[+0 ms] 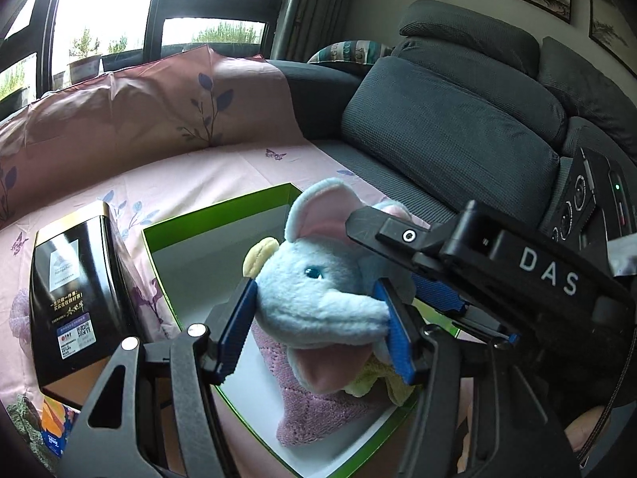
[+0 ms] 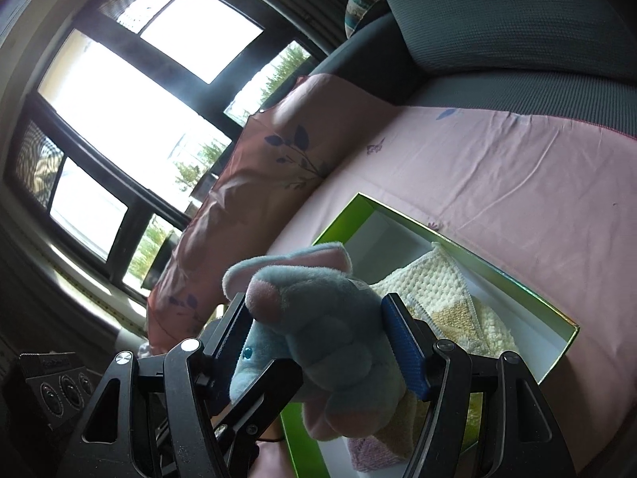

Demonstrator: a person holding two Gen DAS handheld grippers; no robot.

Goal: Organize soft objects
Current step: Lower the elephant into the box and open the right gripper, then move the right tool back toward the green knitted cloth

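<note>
A light blue plush elephant [image 1: 318,286] with pink ears hangs just above an open green box [image 1: 223,215] with a white inside. My left gripper [image 1: 318,330] is shut on its head and trunk, blue pads pressing both sides. The right gripper [image 1: 390,259] comes in from the right, across the toy. In the right wrist view the right gripper [image 2: 318,334] is shut on the elephant [image 2: 318,298] around its body. Inside the box lie a pink knitted cloth [image 1: 318,402] and a cream-yellow knitted cloth [image 2: 434,283]. The box rim [image 2: 497,275] shows beyond the toy.
A black tin [image 1: 75,298] stands left of the box on the pink floral sheet [image 1: 199,175]. A colourful packet [image 1: 55,426] lies at the lower left. Grey sofa cushions [image 1: 446,135] rise to the right, and a sheet-covered bolster [image 1: 139,111] lies below the window.
</note>
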